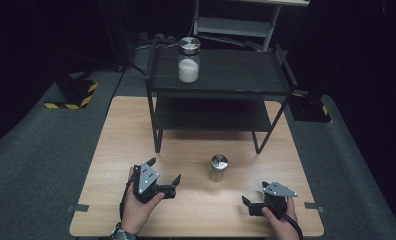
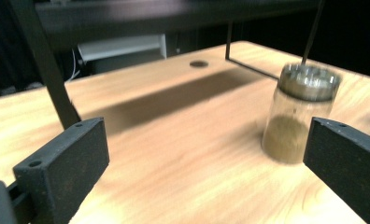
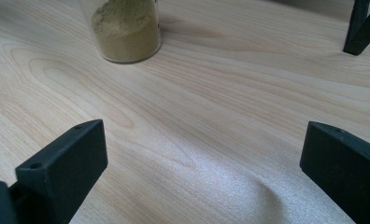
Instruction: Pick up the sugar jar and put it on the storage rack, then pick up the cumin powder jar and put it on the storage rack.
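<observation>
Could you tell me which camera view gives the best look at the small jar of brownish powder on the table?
The left gripper view: the small jar shows whole there, metal lid and powder, though slightly blurred. The right gripper view shows its lower part with the powder sharply, lid cut off. The high view shows it small, standing between the two grippers.

No writing, label, brand or number can be read anywhere here. The nearest thing to a sign is the yellow-and-black hazard striping (image 1: 70,102) on the floor left of the worktop, and it carries no words.
</observation>
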Motion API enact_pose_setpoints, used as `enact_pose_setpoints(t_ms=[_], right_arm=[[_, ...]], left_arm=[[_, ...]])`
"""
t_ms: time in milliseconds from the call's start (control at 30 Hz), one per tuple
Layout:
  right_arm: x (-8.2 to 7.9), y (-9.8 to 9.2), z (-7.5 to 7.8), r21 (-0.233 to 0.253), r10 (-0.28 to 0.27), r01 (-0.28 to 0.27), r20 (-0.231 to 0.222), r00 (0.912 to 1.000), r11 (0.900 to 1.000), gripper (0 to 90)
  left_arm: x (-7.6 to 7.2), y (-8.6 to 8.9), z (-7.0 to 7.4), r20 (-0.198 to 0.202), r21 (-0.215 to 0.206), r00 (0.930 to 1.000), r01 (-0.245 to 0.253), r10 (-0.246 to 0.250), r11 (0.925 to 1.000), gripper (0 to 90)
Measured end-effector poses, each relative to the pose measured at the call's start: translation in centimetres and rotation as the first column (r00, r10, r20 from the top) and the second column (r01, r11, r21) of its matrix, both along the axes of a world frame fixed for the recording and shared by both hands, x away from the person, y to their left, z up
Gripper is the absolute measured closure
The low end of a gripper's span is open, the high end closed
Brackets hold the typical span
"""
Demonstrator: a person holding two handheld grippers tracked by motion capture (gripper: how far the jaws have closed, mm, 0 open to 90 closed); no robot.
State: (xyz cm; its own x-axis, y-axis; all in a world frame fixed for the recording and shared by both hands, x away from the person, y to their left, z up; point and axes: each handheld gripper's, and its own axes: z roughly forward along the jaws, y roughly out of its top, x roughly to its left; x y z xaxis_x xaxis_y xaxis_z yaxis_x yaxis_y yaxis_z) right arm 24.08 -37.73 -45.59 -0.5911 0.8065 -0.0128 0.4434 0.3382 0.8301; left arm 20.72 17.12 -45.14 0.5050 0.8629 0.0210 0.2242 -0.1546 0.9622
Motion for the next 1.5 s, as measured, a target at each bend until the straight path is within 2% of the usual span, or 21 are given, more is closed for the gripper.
enact_pose_setpoints(t_ms=[167,333,500,767,900,1033,1200,1333,1500], right_arm=[[0.0,0.0,0.0,-0.002,-0.002,0.002,0.003,1.0000,1.000,0.9],[-0.1,0.2,0.0,-0.009,-0.003,0.003,0.002,1.0000,1.000,0.9],[-0.1,0.3,0.1,-0.012,-0.005,0.005,0.003,1.0000,1.000,0.9],[-0.1,0.6,0.1,-0.014,-0.018,0.018,-0.001,0.9998,1.000,0.9],[-0.3,0.5,-0.1,-0.005,-0.032,0.032,0.011,0.9994,0.999,0.9],[-0.4,0.5,-0.1,-0.007,-0.027,0.027,0.012,0.9996,1.000,0.9],[-0.6,0.7,-0.1,-0.014,-0.032,0.032,0.025,0.9992,0.999,0.9],[-0.6,0.7,-0.2,-0.012,-0.030,0.031,0.028,0.9991,0.999,0.9],[-0.8,0.7,-0.3,0.001,-0.049,0.049,0.031,0.9983,0.999,0.9]], left_arm=[[-0.3,1.0,-1.1,-0.048,-0.003,0.9988,-0.002,0.002,1.0000,0.6],[-0.6,1.7,-1.7,-0.078,0.033,0.9969,-0.014,0.016,0.9994,0.6],[-1.1,2.1,-2.2,-0.104,0.097,0.9937,-0.031,0.041,0.9948,0.6],[-1.6,2.6,-2.9,-0.137,0.117,0.9897,-0.023,0.039,0.9929,0.7],[-1.7,2.4,-2.9,-0.123,0.138,0.9913,-0.029,0.046,0.9900,0.8],[-1.9,2.5,-3.0,-0.109,0.144,0.9936,-0.013,0.029,0.9895,0.8],[-1.8,2.8,-3.0,-0.116,0.136,0.9932,0.012,0.004,0.9907,0.8],[-1.9,2.9,-3.0,-0.120,0.129,0.9928,0.011,0.004,0.9916,0.8],[-1.8,3.3,-3.1,-0.122,0.106,0.9923,0.031,-0.018,0.9939,0.8]])
